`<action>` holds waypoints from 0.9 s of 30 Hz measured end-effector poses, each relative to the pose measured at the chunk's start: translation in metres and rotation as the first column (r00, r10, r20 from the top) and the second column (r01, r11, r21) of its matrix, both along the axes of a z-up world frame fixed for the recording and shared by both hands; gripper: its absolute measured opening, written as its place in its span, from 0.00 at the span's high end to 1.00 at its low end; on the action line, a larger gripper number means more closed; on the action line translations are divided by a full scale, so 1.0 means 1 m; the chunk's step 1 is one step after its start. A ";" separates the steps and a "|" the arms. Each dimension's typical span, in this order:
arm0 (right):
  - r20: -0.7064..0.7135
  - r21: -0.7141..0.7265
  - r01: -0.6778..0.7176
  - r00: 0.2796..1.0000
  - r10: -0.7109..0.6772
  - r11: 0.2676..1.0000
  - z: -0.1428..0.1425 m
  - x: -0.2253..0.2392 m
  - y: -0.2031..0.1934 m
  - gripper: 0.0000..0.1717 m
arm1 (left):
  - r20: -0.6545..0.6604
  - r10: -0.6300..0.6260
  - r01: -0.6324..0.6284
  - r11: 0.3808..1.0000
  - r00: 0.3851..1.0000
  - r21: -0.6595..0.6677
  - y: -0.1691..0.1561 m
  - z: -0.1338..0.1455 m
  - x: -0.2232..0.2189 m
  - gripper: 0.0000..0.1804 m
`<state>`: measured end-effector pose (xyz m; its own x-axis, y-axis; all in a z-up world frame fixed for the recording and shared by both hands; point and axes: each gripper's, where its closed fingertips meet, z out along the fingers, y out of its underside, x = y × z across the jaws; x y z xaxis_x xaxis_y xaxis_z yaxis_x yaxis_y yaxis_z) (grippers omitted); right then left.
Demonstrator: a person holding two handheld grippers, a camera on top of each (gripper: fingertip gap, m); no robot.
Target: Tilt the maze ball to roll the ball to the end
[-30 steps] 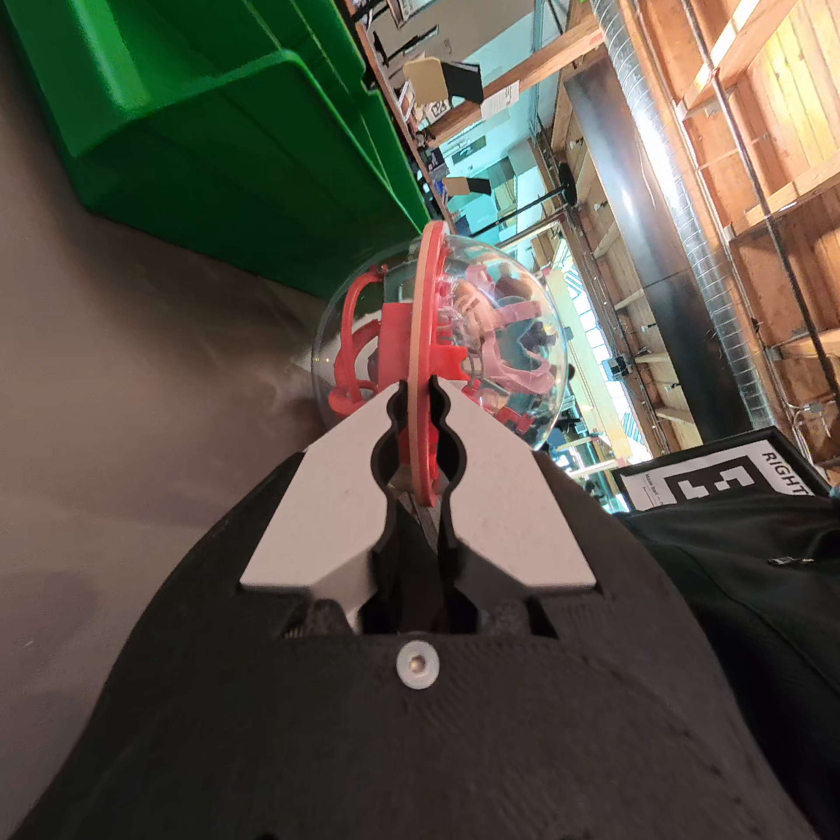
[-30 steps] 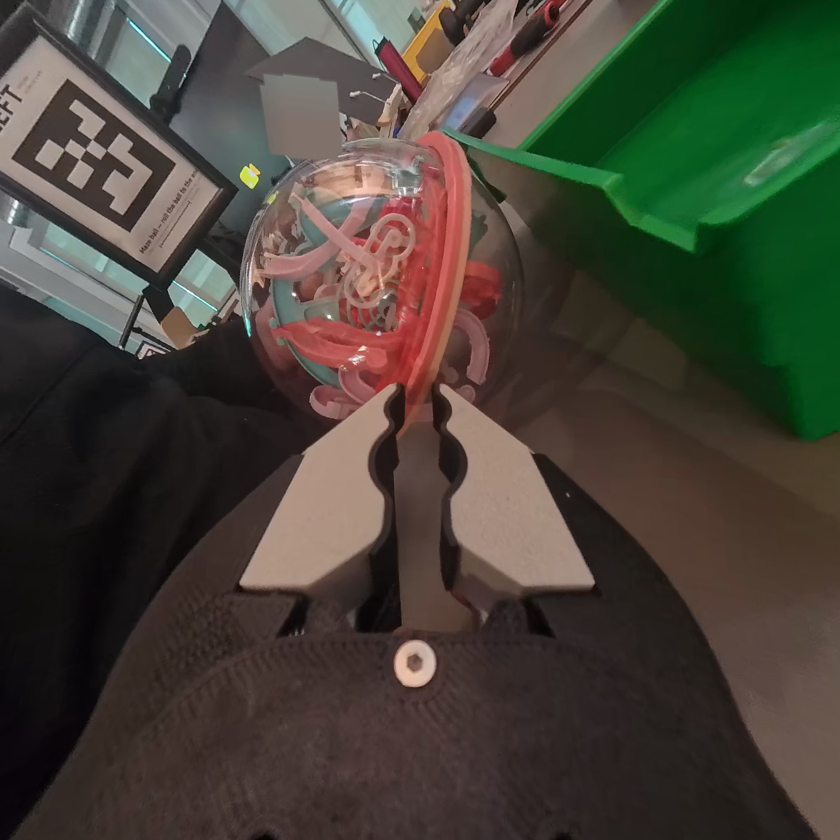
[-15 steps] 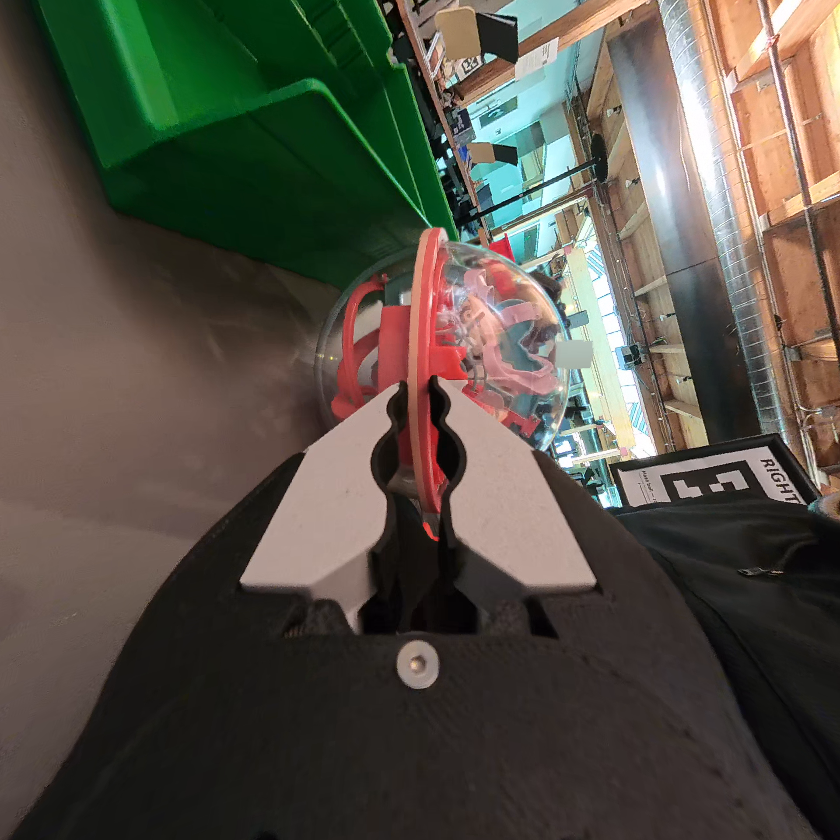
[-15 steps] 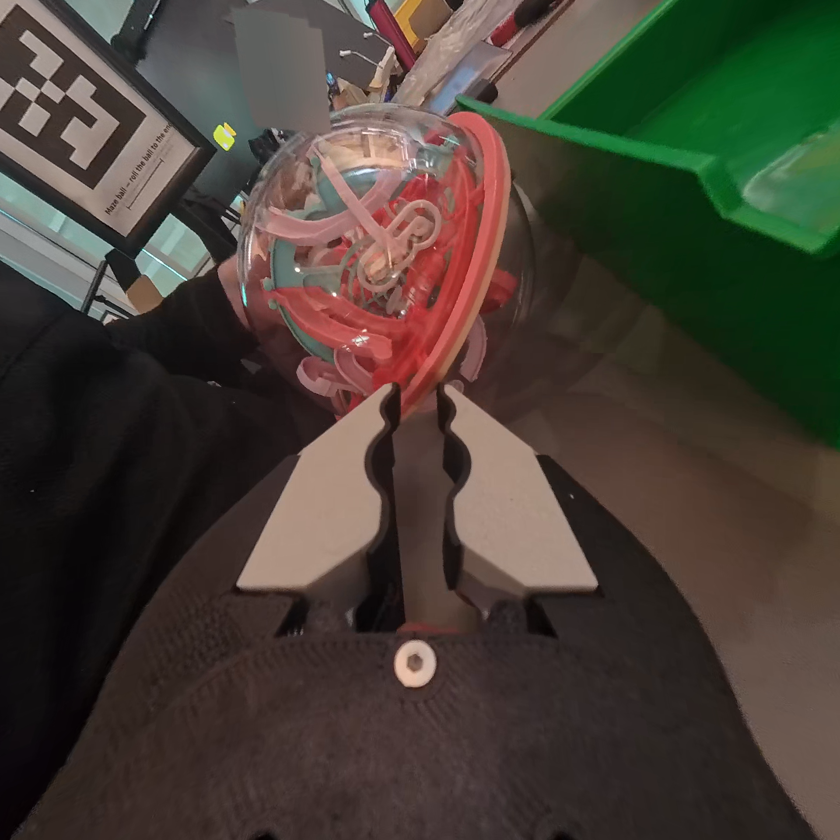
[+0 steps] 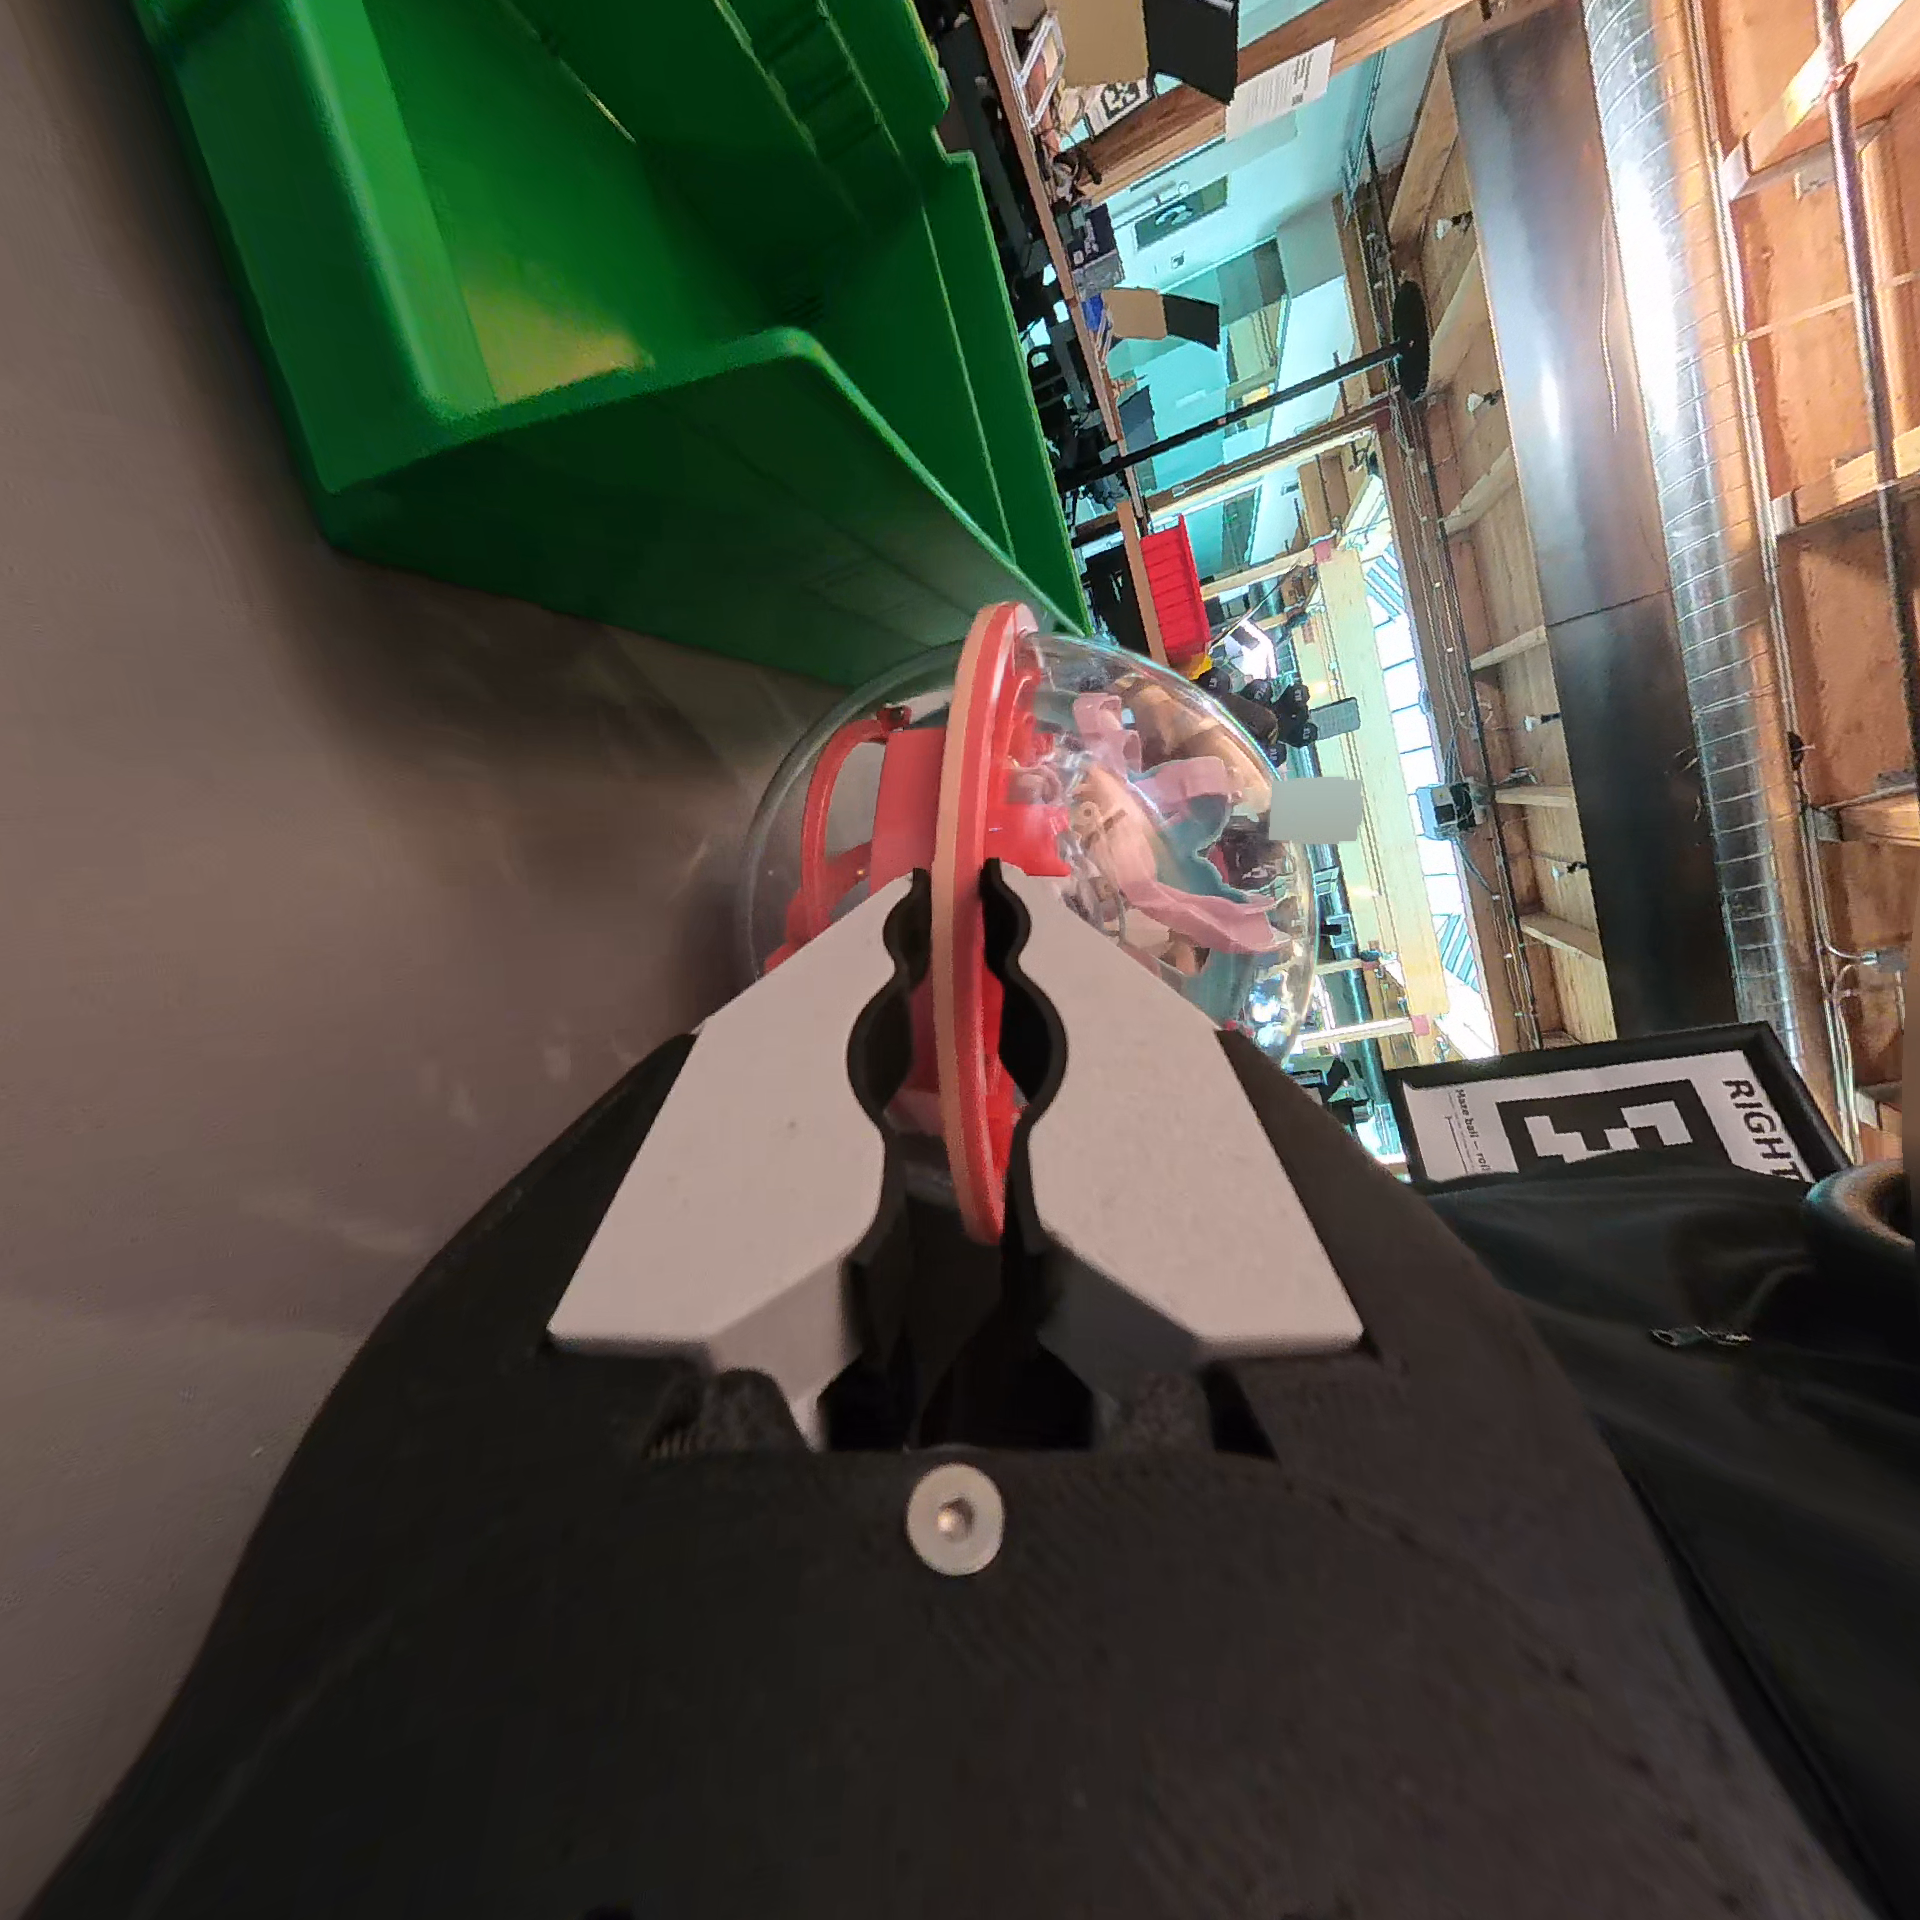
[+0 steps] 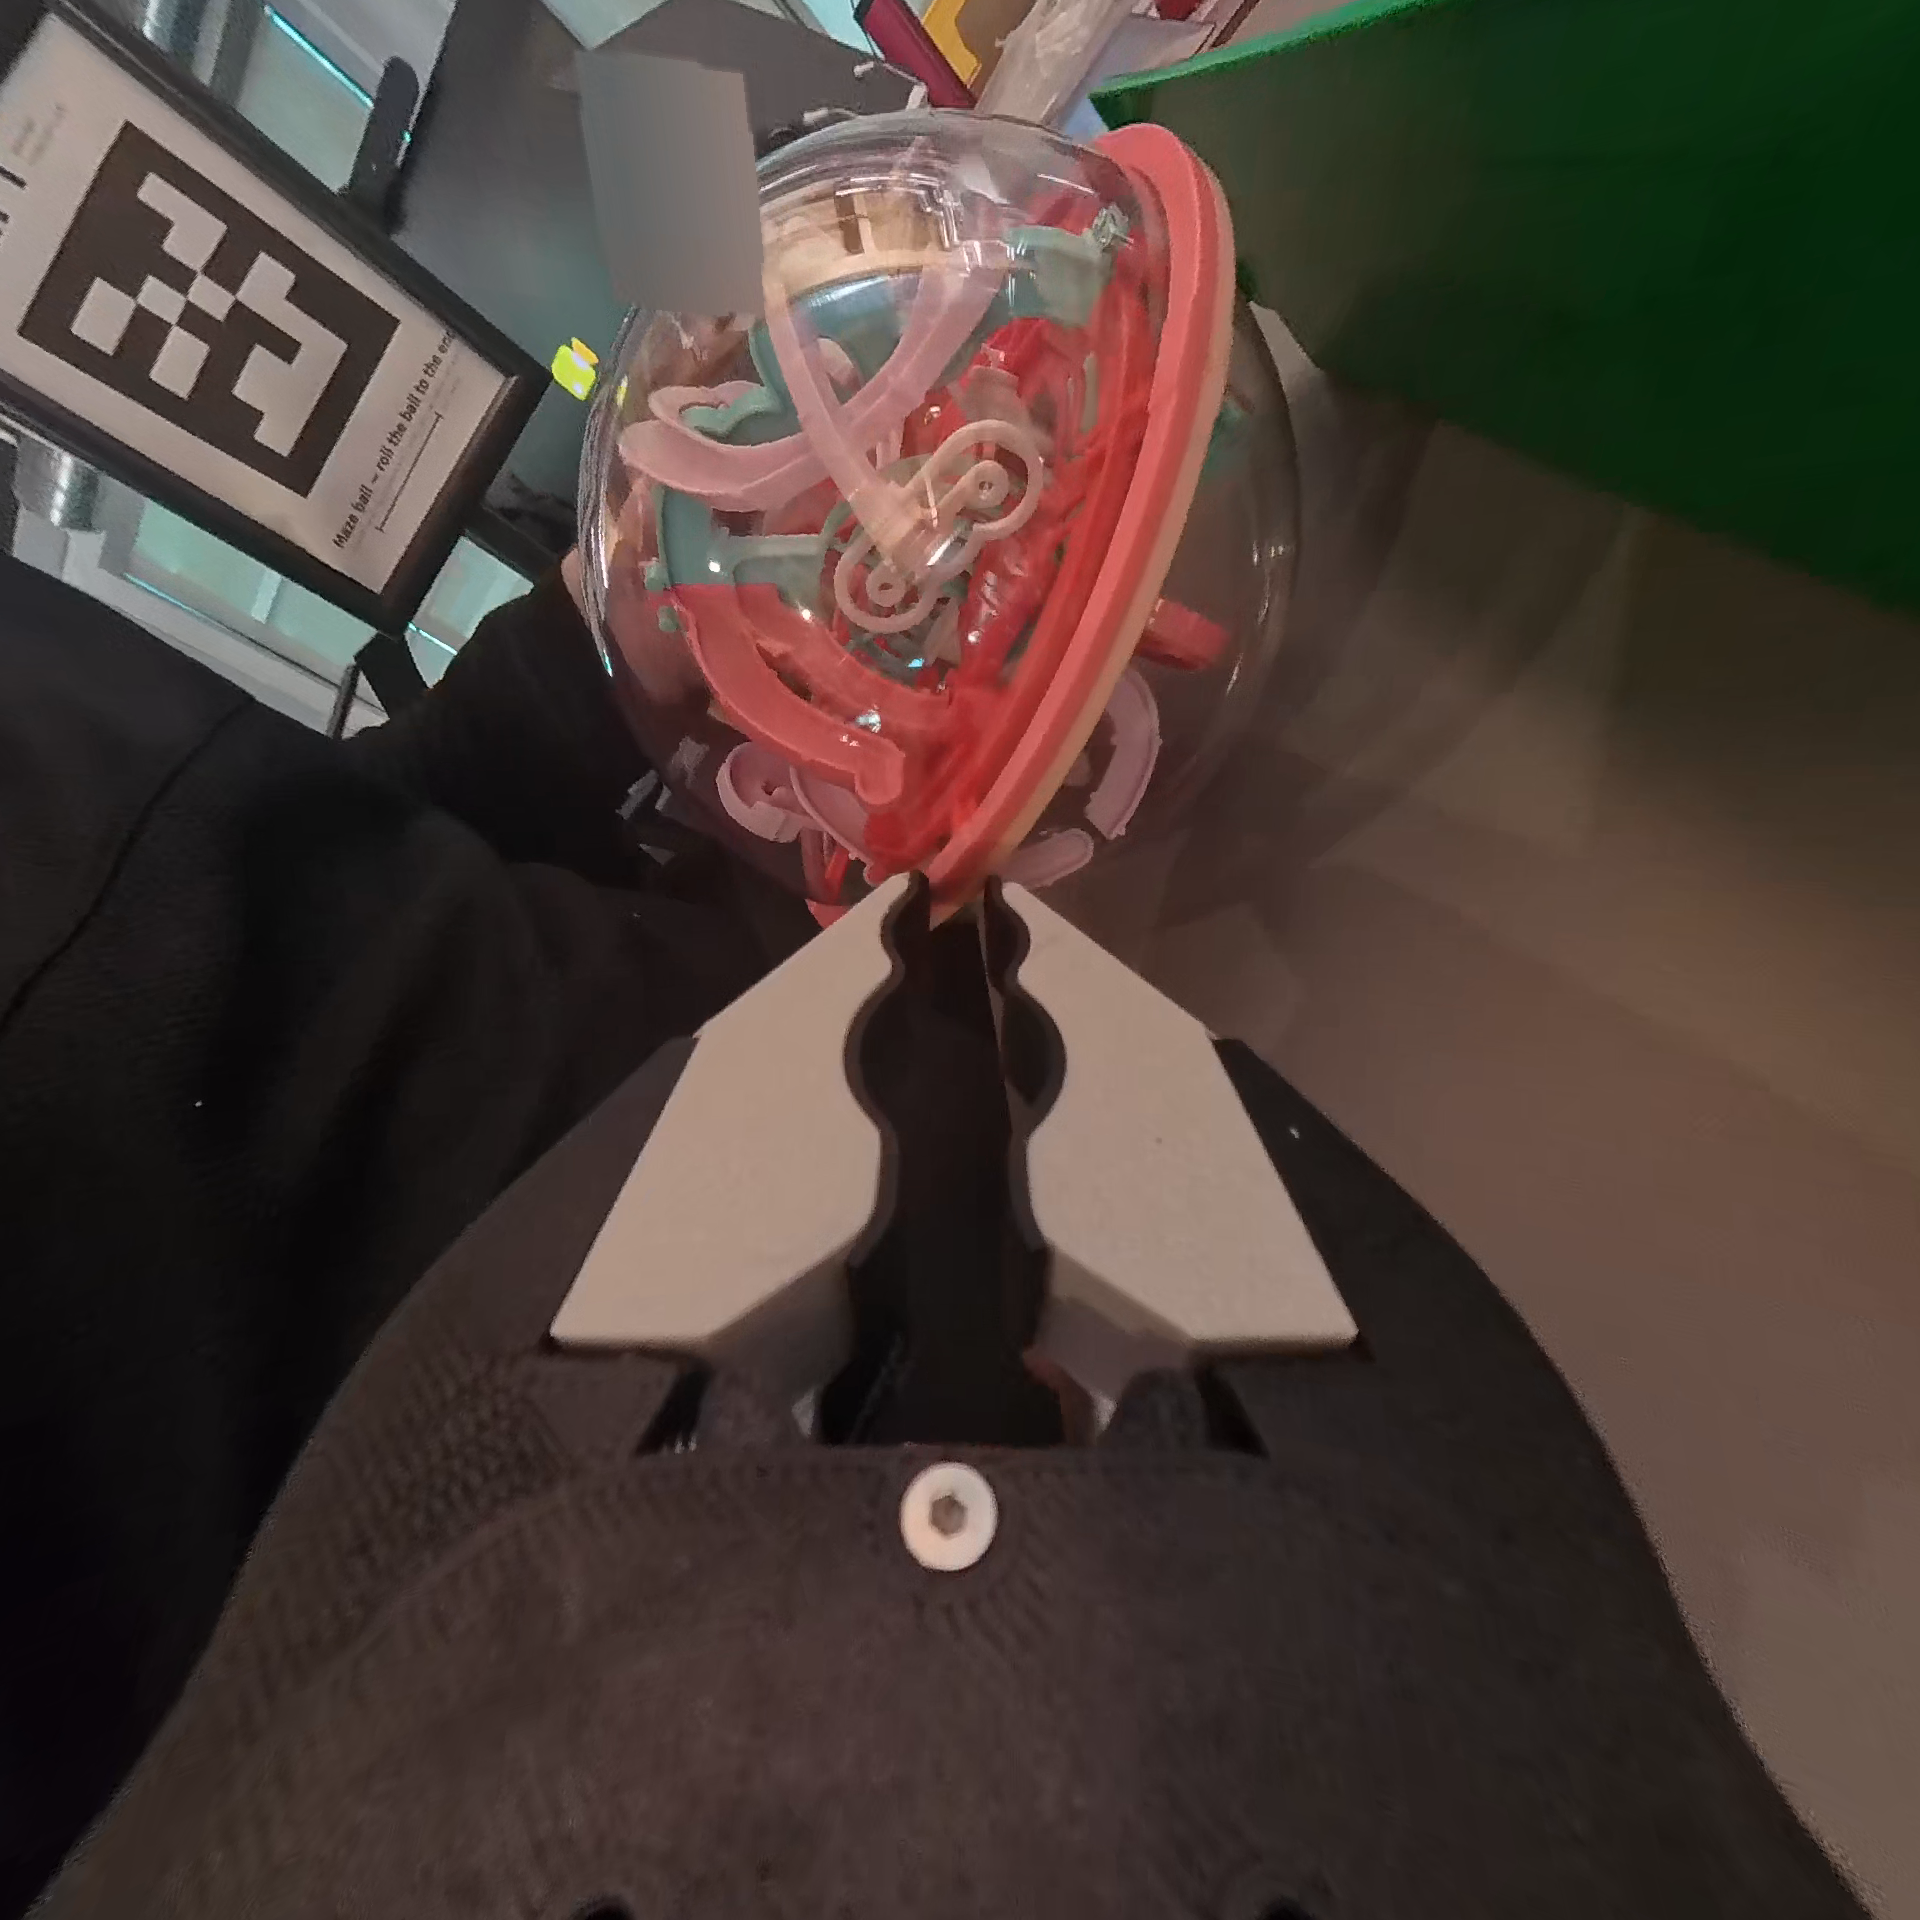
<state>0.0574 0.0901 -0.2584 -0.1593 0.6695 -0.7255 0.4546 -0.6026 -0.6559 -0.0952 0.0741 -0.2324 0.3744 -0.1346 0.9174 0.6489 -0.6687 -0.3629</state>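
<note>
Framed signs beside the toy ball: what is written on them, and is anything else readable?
I won't quote writing; here is where it stands.
Left-view framed card: printed words, legible.
Right-view framed card: printed words, legible.
Distant paper sheet: too small.
On the maze ball: none seen.

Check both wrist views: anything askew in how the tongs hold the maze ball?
Yes. The left tongs have the maze ball's red rim seated deep and straight; at the right tongs the rim slants, only its edge between the tips.

Green bin blocks beyond; grey table open.
</note>
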 end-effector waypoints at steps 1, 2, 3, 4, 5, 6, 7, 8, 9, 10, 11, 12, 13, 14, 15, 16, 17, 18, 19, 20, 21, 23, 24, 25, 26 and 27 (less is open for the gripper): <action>-0.002 -0.010 0.012 1.000 -0.012 1.000 0.000 0.000 0.001 0.95 | -0.001 0.000 0.000 1.000 1.000 -0.003 0.002 0.000 -0.001 0.95; -0.004 -0.016 0.034 0.999 -0.034 0.999 0.001 -0.001 0.004 0.95 | -0.001 -0.002 0.002 1.000 1.000 -0.005 0.004 -0.001 -0.001 0.96; -0.010 -0.013 0.060 0.998 -0.060 0.998 0.001 -0.002 0.008 0.95 | 0.003 -0.005 0.005 1.000 1.000 -0.009 0.006 -0.001 -0.002 0.96; -0.014 -0.018 0.076 0.997 -0.076 0.997 0.002 -0.003 0.010 0.95 | 0.010 -0.008 0.008 1.000 1.000 -0.014 0.008 -0.002 -0.002 0.96; -0.015 -0.032 0.076 0.997 -0.077 0.997 0.002 -0.003 0.009 0.95 | 0.017 -0.013 0.013 1.000 1.000 -0.020 0.010 -0.002 -0.003 0.96; -0.017 -0.045 0.067 0.998 -0.068 0.997 0.003 -0.003 0.007 0.95 | 0.021 -0.016 0.017 1.000 1.000 -0.026 0.012 -0.002 -0.004 0.96; -0.019 -0.052 0.059 0.998 -0.060 0.997 0.003 -0.003 0.005 0.95 | 0.015 -0.019 0.019 0.999 1.000 -0.029 0.014 -0.003 -0.004 0.95; -0.020 -0.060 0.056 0.998 -0.057 0.997 0.003 -0.003 0.004 0.95 | 0.009 -0.023 0.024 0.999 1.000 -0.032 0.015 -0.003 -0.004 0.95; -0.019 -0.069 0.052 0.998 -0.053 0.996 0.003 -0.003 0.003 0.95 | 0.008 -0.026 0.026 0.999 1.000 -0.035 0.016 -0.002 -0.004 0.95; -0.018 -0.078 0.045 0.999 -0.047 0.996 0.003 -0.002 0.000 0.96 | 0.008 -0.025 0.025 0.999 1.000 -0.039 0.018 -0.002 -0.004 0.95; -0.015 -0.090 0.039 0.999 -0.041 0.995 0.002 -0.002 -0.002 0.96 | 0.009 -0.025 0.025 0.999 1.000 -0.042 0.018 -0.002 -0.004 0.95; -0.010 -0.101 0.036 0.999 -0.037 0.994 0.002 -0.002 -0.005 0.96 | 0.011 -0.030 0.031 0.999 0.999 -0.041 0.018 -0.001 -0.004 0.95; -0.004 -0.106 0.036 0.999 -0.036 0.994 0.001 -0.002 -0.007 0.96 | 0.011 -0.037 0.038 0.999 0.999 -0.039 0.018 0.000 -0.003 0.95; 0.005 -0.110 0.042 0.999 -0.041 0.993 0.000 -0.002 -0.009 0.96 | 0.008 -0.040 0.040 0.998 0.999 -0.044 0.017 0.001 -0.003 0.95; 0.014 -0.118 0.056 0.998 -0.054 0.991 0.000 -0.002 -0.009 0.96 | 0.005 -0.036 0.036 0.998 0.999 -0.052 0.017 0.001 -0.003 0.95; 0.019 -0.128 0.070 0.997 -0.069 0.989 -0.001 -0.002 -0.009 0.96 | 0.005 -0.039 0.039 0.998 0.999 -0.058 0.018 0.001 -0.003 0.95; 0.018 -0.136 0.082 0.997 -0.080 0.987 0.000 -0.002 -0.009 0.96 | 0.003 -0.047 0.047 0.997 0.999 -0.063 0.018 0.000 -0.003 0.95; 0.012 -0.141 0.091 0.996 -0.091 0.986 0.000 -0.002 -0.008 0.95 | -0.003 -0.054 0.054 0.996 0.999 -0.065 0.019 0.000 -0.004 0.95; 0.007 -0.140 0.091 0.996 -0.091 0.986 0.000 -0.002 -0.008 0.95 | -0.010 -0.061 0.061 0.996 0.998 -0.062 0.020 0.000 -0.004 0.95; 0.005 -0.133 0.085 0.996 -0.085 0.987 -0.001 -0.002 -0.008 0.95 | -0.016 -0.068 0.067 0.996 0.998 -0.057 0.021 0.000 -0.003 0.95; 0.007 -0.120 0.083 0.997 -0.083 0.989 -0.001 -0.001 -0.007 0.93 | -0.021 -0.070 0.069 0.996 0.997 -0.054 0.021 0.000 -0.003 0.95; 0.012 -0.101 0.108 0.994 -0.108 0.989 -0.002 0.000 0.001 0.86 | -0.022 -0.075 0.074 0.996 0.997 -0.047 0.022 0.000 -0.003 0.95; 0.004 -0.090 0.138 0.990 -0.138 0.986 -0.001 0.001 0.008 0.85 | -0.026 -0.078 0.077 0.996 0.997 -0.042 0.023 0.000 -0.003 0.96; -0.003 -0.067 0.179 0.984 -0.180 0.982 0.001 0.002 0.017 0.86 | -0.031 -0.084 0.083 0.996 0.996 -0.036 0.023 0.000 -0.003 0.96; -0.006 -0.036 0.204 0.979 -0.205 0.978 0.001 0.001 0.025 0.86 | -0.035 -0.092 0.091 0.995 0.995 -0.027 0.024 0.001 -0.002 0.96; 0.002 -0.010 0.212 0.977 -0.212 0.977 -0.001 0.001 0.031 0.86 | -0.037 -0.098 0.097 0.995 0.994 -0.020 0.025 0.001 -0.001 0.96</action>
